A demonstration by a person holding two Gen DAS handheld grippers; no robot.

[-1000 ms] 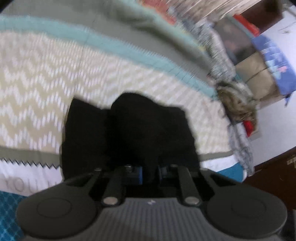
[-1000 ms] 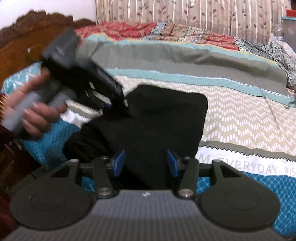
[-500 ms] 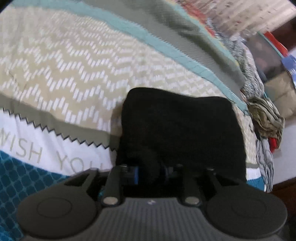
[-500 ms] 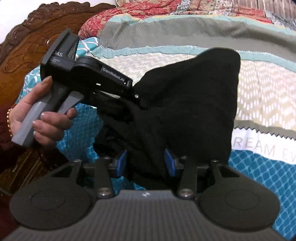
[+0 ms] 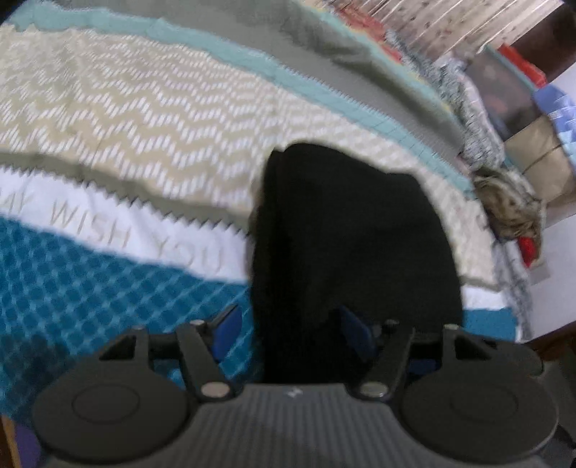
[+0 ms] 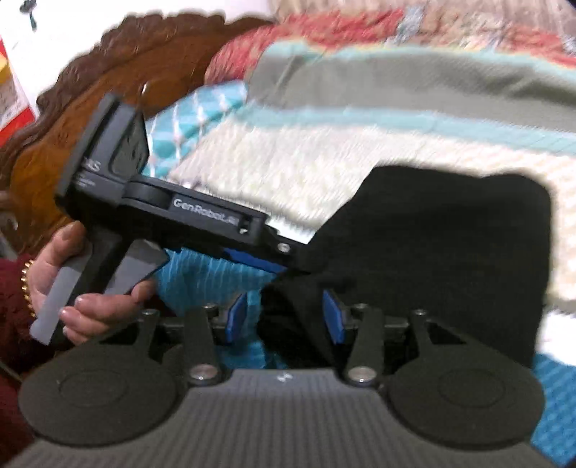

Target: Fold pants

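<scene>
The black pants [image 5: 352, 234] lie in a folded bundle on the patterned bedspread [image 5: 126, 108]. My left gripper [image 5: 291, 333] is at their near left edge with its jaws opening. The cloth lies against the right pad, and the left pad [image 5: 226, 331] stands clear over blue bedspread. In the right wrist view the pants [image 6: 450, 244] fill the right half. A hand [image 6: 72, 288] holds the left gripper [image 6: 288, 264], whose tips are at the cloth's left corner. My right gripper [image 6: 284, 316] has its jaws a little apart and opening slightly. Black cloth sits between them, clear of the left pad.
A carved wooden headboard [image 6: 72, 126] rises on the left behind the hand. A heap of crumpled clothes [image 5: 511, 205] and boxes [image 5: 540, 162] sit past the bed's far right edge. Curtains [image 5: 414, 21] hang at the back.
The left jaws have gone from shut on the black cloth to apart, and the fold has dropped onto the bedspread. Both grippers moved across and lower. The right jaws stayed about as wide.
</scene>
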